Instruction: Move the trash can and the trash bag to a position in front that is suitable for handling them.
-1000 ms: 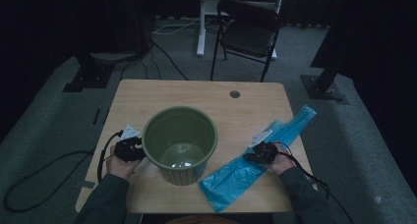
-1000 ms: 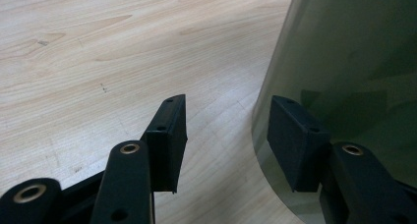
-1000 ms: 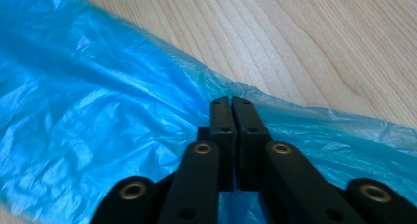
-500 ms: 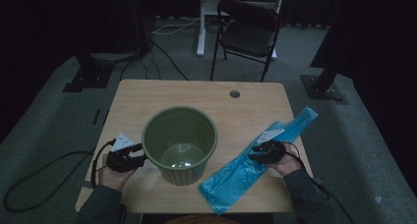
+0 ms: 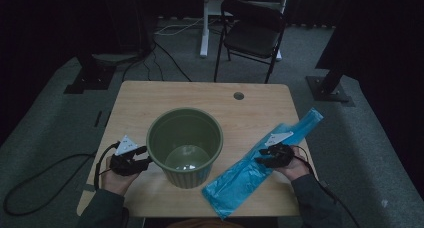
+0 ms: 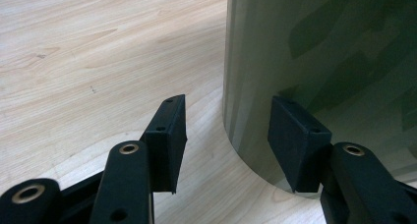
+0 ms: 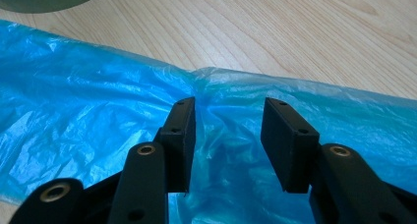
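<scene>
My right gripper (image 7: 227, 145) just opened over the bag (image 5: 260, 170), empty; left gripper (image 6: 227, 140) open beside the bin (image 5: 184, 145). Next: pinch the bag's edge.

A light wooden table (image 5: 150, 98) has a small round hole (image 5: 238, 95) near its far edge. Beyond it a black folding chair (image 5: 252, 35) stands on grey carpet (cables (image 5: 165, 53) trail across the floor), beside a white stand leg (image 5: 204, 23).

Dim, murky high view; bright, evenly lit, sharp gripper views.
</scene>
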The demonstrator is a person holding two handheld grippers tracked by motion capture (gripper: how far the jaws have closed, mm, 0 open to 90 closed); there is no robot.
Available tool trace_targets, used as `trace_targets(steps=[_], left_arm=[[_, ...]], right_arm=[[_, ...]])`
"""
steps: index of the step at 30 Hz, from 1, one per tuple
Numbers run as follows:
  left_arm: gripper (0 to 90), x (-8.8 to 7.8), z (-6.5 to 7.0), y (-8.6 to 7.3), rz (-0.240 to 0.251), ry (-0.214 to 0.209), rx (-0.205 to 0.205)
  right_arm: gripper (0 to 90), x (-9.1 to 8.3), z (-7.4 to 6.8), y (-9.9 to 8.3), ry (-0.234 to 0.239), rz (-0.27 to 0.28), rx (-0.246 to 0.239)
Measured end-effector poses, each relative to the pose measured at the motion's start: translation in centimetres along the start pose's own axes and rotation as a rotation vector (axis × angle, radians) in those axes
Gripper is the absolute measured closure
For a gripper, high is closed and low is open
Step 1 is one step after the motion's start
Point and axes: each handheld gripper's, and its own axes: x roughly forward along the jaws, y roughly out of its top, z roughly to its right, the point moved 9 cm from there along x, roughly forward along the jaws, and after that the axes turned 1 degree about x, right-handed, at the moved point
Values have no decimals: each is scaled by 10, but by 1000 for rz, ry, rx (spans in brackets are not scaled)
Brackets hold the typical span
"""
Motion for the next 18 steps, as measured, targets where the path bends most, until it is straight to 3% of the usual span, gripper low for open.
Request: trace_targets(steps=[18], left_arm=[[492, 32, 0, 20, -12, -6, 10]], right_arm=[[459, 12, -5, 0, -21, -28, 30]])
